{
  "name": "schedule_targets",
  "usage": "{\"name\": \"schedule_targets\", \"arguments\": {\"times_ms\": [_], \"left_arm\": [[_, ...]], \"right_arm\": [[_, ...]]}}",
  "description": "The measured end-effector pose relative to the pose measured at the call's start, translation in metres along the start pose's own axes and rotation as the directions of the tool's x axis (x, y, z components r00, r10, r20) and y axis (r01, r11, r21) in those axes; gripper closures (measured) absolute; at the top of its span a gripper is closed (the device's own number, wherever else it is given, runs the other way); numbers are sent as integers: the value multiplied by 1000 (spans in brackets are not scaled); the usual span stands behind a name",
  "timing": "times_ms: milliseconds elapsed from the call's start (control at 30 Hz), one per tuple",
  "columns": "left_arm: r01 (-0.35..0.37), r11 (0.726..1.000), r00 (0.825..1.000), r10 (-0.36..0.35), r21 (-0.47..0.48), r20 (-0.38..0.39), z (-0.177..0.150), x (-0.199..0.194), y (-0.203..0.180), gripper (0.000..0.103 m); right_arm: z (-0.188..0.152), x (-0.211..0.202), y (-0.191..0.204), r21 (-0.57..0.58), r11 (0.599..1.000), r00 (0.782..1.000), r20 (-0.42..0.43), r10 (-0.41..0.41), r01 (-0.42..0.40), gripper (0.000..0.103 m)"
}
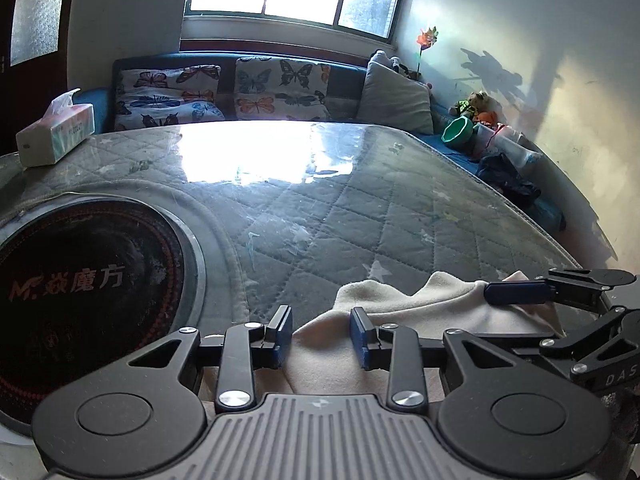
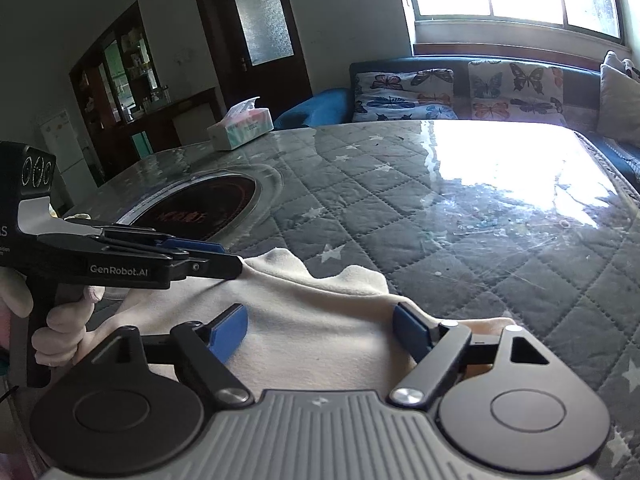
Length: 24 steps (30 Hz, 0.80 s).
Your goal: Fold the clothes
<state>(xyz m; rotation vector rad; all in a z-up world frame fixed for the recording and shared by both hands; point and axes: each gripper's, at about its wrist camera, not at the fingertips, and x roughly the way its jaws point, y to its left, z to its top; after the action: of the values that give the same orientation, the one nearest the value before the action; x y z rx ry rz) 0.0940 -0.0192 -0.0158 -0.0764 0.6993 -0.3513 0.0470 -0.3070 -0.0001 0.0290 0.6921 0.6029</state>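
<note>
A cream garment (image 1: 420, 312) lies bunched at the near edge of the grey quilted table (image 1: 340, 208). My left gripper (image 1: 322, 334) is open, its blue pads standing over the cloth's left edge. My right gripper (image 2: 320, 332) is open wide over the same cream garment (image 2: 312, 320), with the pads resting on or just above it. In the right wrist view the left gripper (image 2: 216, 258) comes in from the left, side on, at the garment's far left corner. In the left wrist view the right gripper (image 1: 520, 292) reaches in from the right over the cloth's far edge.
A round black induction cooktop (image 1: 80, 292) is set into the table at the left. A tissue box (image 1: 56, 132) stands at the far left corner. A sofa with butterfly cushions (image 1: 224, 92) runs behind the table, with toys and a green bowl (image 1: 458, 130) at the right.
</note>
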Motion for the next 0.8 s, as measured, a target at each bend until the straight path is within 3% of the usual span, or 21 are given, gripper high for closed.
{"name": "schedule_targets", "arguments": {"times_ms": [200,400,600,800], "left_arm": [[16,1000,1000,-16,4,26,4,-10,-2,67],[60,998,997,-61,23,56,2,-30,-12,64],[91,996,994,-93,23,57,-14,-49,-19,61],[85,996,996,-85,3,28,-34,-59,-16,58]], "right_arm": [[1,2,5,-11,1000,1000,-13,3,-4,0],[4,-5,6,15,1000,1000,1,-8,8,0],[-3,-26,9,46,999,999,32,28,-30,0],[-20,-47,16,26,992,992,31,123,-124,0]]}}
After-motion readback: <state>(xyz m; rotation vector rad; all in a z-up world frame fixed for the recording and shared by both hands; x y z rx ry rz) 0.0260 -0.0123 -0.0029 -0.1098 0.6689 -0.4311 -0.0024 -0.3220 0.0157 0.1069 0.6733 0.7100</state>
